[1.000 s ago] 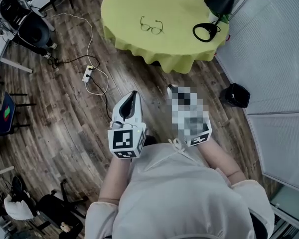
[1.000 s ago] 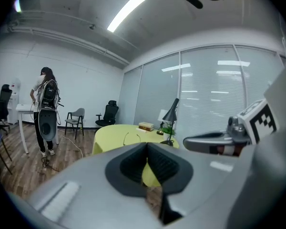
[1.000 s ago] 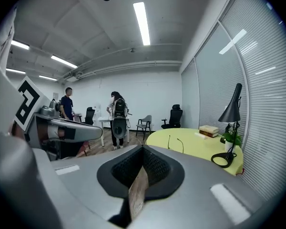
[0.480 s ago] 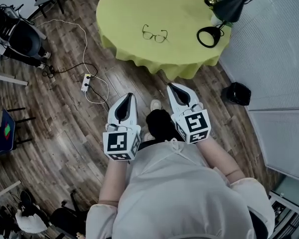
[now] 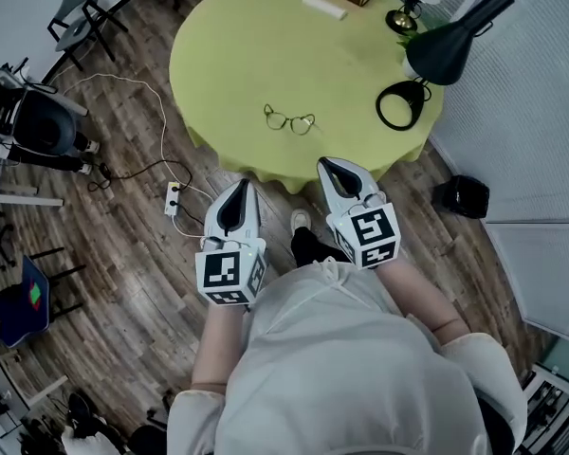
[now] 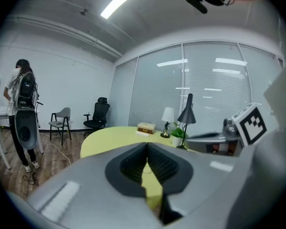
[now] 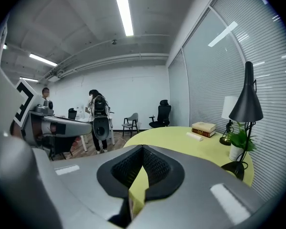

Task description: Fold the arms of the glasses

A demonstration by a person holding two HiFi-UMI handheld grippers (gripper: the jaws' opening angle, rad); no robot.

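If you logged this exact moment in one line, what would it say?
step: glasses not yet reached | glasses: lying on table, untouched | left gripper: shut, empty | right gripper: shut, empty

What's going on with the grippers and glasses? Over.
Left gripper, right gripper: shut, empty. Glasses lying on yellow table, untouched. Nothing in between. Over.

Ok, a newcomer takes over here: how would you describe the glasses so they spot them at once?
Find the round yellow-green table. The glasses lie on its cloth close to its near edge, left of the black lamp's ring base in the head view. They are the only thin wire-framed thing there.
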